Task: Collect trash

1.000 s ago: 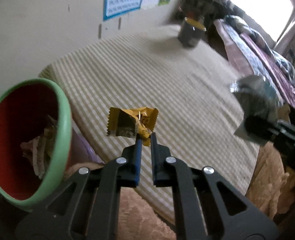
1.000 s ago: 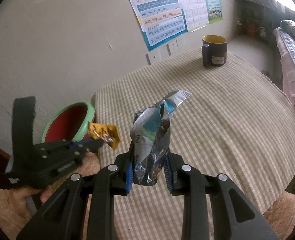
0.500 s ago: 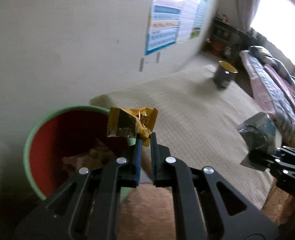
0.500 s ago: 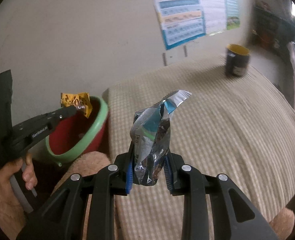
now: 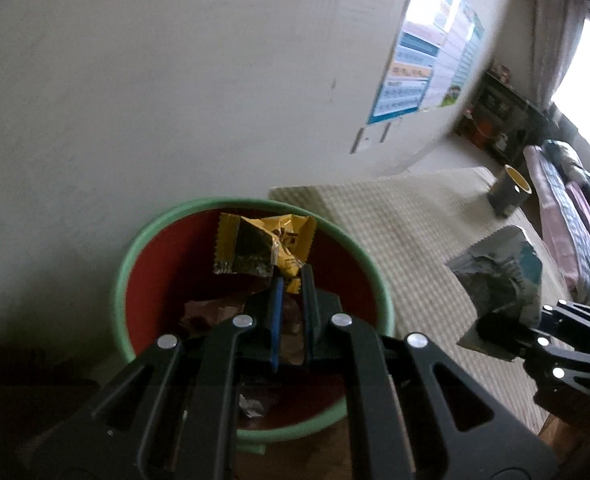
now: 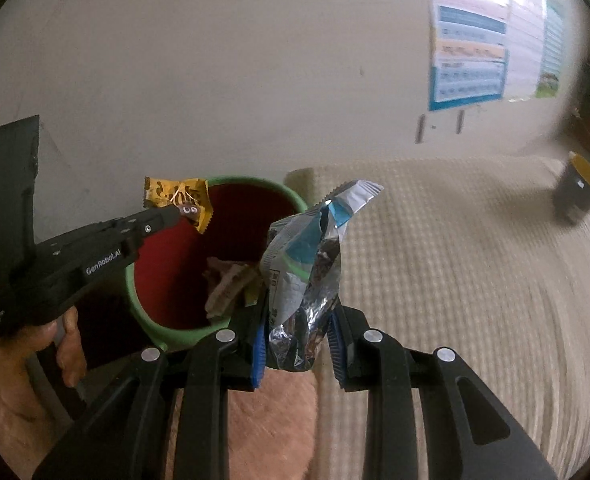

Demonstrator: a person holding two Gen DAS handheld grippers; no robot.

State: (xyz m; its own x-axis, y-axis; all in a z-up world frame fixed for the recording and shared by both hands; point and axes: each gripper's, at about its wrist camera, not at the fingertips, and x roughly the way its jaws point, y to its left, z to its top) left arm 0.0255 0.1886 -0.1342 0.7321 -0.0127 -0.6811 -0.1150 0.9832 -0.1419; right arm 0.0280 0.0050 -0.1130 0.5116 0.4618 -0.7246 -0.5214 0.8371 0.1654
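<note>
My left gripper point(image 5: 291, 280) is shut on a yellow candy wrapper point(image 5: 263, 246) and holds it over the mouth of a green-rimmed bin with a red inside point(image 5: 135, 264). Several crumpled wrappers lie in the bin. In the right wrist view the left gripper point(image 6: 175, 210) and the yellow wrapper point(image 6: 177, 196) hang above the bin's point(image 6: 151, 320) left rim. My right gripper point(image 6: 297, 312) is shut on a crumpled silver and blue snack bag point(image 6: 307, 264), just right of the bin. That bag point(image 5: 503, 276) also shows in the left wrist view.
A table with a beige checked cloth point(image 6: 455, 280) stands right of the bin. A dark mug with a yellow inside point(image 6: 579, 188) stands at its far side. A pale wall with posters point(image 6: 491, 40) rises behind. A bed point(image 5: 575, 208) lies at the far right.
Both grippers have swung left from above the table toward the bin. The yellow wrapper now hangs over the bin's mouth. Both grips are unchanged.
</note>
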